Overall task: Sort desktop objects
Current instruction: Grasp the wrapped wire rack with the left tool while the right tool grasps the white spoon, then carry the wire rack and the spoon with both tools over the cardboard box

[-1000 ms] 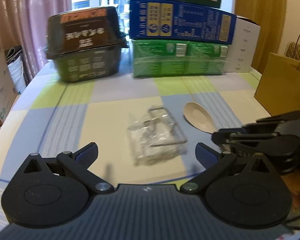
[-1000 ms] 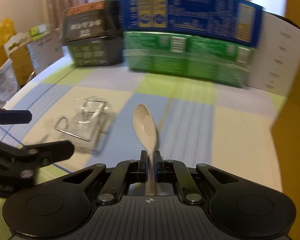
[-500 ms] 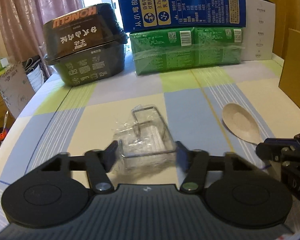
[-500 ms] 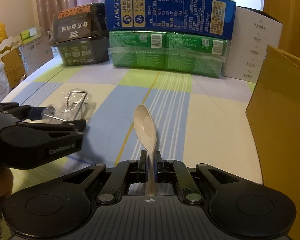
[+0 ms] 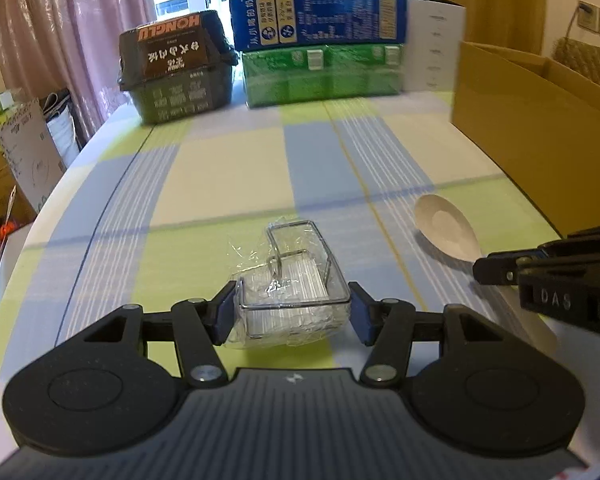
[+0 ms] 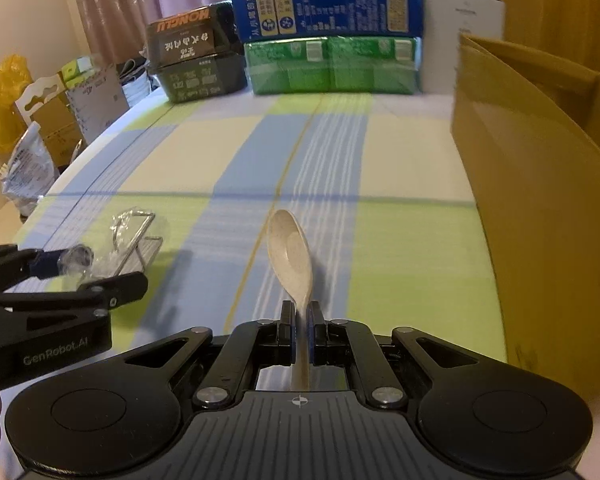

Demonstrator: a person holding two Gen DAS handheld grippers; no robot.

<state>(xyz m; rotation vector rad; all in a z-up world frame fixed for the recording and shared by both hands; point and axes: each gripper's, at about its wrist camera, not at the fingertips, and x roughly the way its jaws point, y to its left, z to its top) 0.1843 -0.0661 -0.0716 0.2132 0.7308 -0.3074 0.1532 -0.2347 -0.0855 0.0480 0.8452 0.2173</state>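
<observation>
A clear plastic packet of wire hooks [image 5: 292, 296] sits between the blue pads of my left gripper [image 5: 292, 314], which is shut on it just above the checked tablecloth [image 5: 228, 176]. In the right wrist view the same packet [image 6: 134, 240] shows at the left, held by the left gripper [image 6: 88, 272]. My right gripper [image 6: 299, 320] is shut on the handle of a beige spoon [image 6: 290, 248], bowl pointing forward. From the left wrist view the spoon [image 5: 446, 226] pokes out of the right gripper [image 5: 496, 270] at the right edge.
An open brown cardboard box [image 6: 540, 184] stands along the right side of the table. At the back are stacked blue [image 5: 316, 20] and green cartons [image 5: 324, 74], a black food box [image 5: 176, 68] and a white box [image 5: 432, 40]. Bags and cardboard lie beyond the left edge.
My left gripper came forward around the packet and shut on it, then drew back with it. The right gripper kept hold of the spoon and also pulled back from the cartons.
</observation>
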